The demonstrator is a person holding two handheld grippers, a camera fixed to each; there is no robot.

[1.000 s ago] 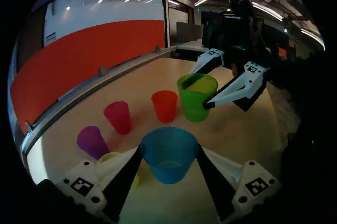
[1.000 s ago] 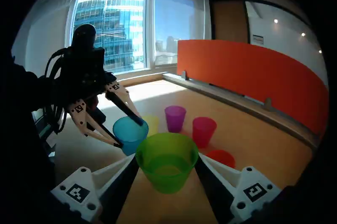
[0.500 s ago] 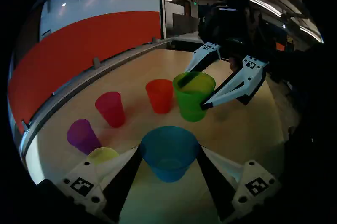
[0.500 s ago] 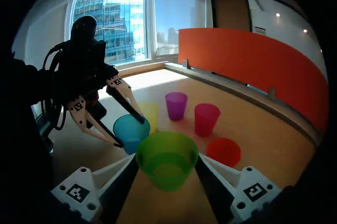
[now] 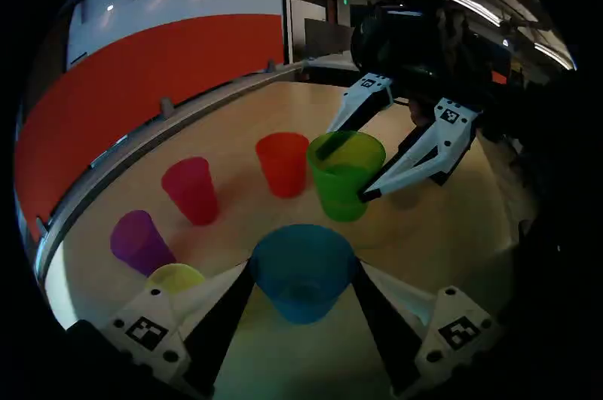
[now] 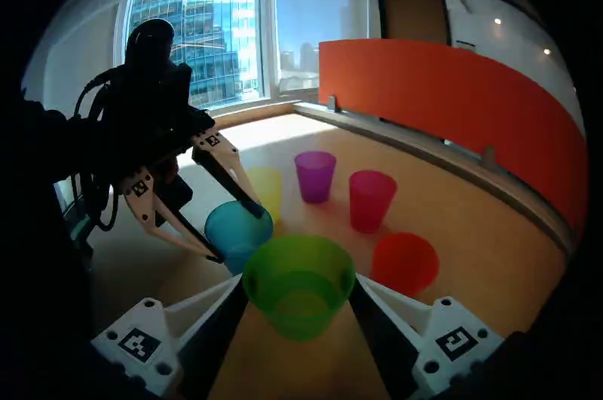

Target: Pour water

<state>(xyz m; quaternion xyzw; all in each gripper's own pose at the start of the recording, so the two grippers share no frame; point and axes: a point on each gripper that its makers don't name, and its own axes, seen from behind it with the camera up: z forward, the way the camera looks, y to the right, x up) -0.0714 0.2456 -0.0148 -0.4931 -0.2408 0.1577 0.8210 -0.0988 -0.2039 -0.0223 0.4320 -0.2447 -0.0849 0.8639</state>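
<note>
Cups paired, pour not yet begun

Left gripper [image 5: 303, 277] has its two fingers closed partway, one on each side of the blue cup [image 5: 301, 296], which it holds upright. Right gripper [image 6: 299, 285] clasps the green cup [image 6: 298, 300] the same way, with both fingers pressing its walls and the cup level. In the right gripper view the two cups sit near each other, the blue one just beyond and to the left of the green rim. They are not touching. A darker band low inside the green cup looks like water, though I cannot be sure through the tinted plastic. I cannot tell what the blue cup contains.

Neither cup is tilted, so the pour itself looks yet to come. The main risk is spilling on the table [image 5: 437, 234]. If one rim tips before it is over the other cup's mouth, the stream will miss. A smooth tapered cup pinched by only two fingers may also rotate or slide down as it tilts (the taper gives little to grip). The red cup [image 5: 283, 164] stands just beside the green one in the left gripper view, so a wide swing of the right gripper's finger could knock it over. The pink cup [image 5: 190, 190], purple cup [image 5: 136, 240] and yellow cup [image 5: 175, 277] stand farther off, and the yellow one is close to the left gripper's own finger.
</note>
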